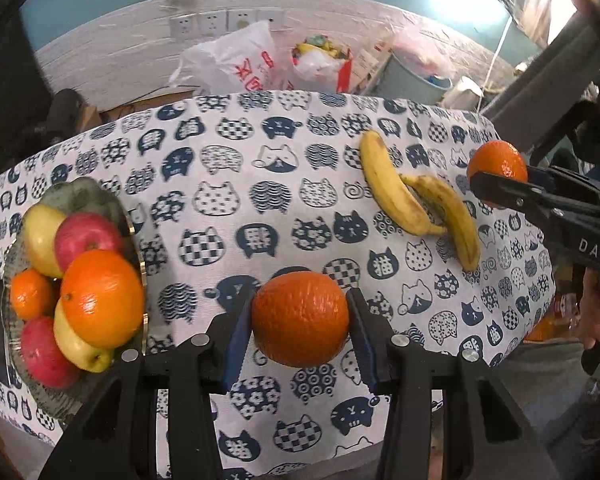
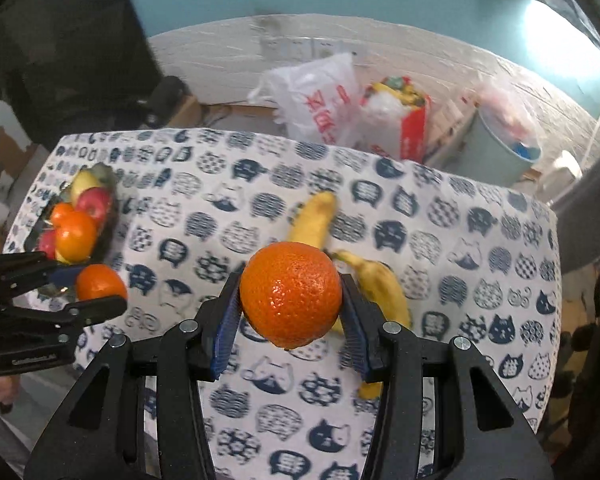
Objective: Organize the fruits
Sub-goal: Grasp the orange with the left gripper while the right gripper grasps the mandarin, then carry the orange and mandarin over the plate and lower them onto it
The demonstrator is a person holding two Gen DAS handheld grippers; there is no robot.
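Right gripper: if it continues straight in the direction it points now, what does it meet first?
Probably the bananas on the tablecloth, just behind the orange that the right gripper holds; depth is uncertain.

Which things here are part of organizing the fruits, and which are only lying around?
Part of the job:
left gripper holding an orange
right gripper holding a second orange
two bananas
fruit plate

Lying about:
white plastic bag
red bag
wall sockets
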